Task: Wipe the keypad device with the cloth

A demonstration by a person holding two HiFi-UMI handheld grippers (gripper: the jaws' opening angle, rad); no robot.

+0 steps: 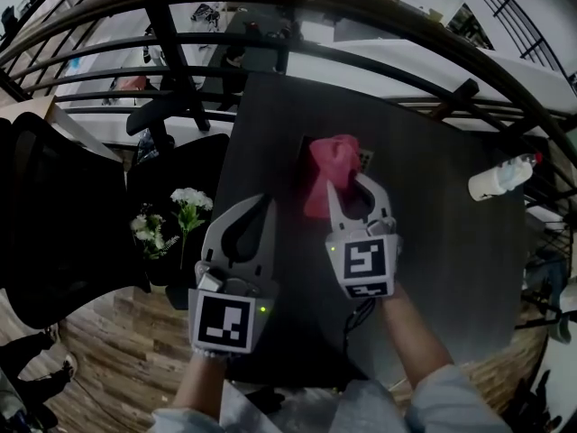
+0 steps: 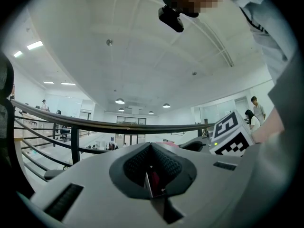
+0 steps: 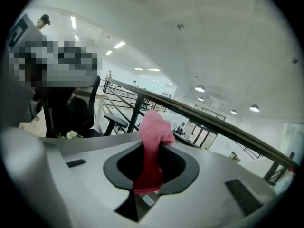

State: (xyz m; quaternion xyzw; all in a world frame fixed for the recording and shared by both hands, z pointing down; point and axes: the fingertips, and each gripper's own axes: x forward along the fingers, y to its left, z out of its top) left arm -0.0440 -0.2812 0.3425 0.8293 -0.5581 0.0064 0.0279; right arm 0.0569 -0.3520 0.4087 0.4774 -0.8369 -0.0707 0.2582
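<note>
- One pink fabric cloth [image 1: 325, 171], clamped between the right gripper [image 1: 347, 185] jaws, drapes over one dark keypad device [image 1: 365, 159].
- One left gripper [image 1: 266, 203]: jaws pressed together, empty.
- One white bottle [image 1: 499, 177].

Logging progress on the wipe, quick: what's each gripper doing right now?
Left gripper: shut, nothing between its jaws.
Right gripper: shut on the crumpled pink cloth.
</note>
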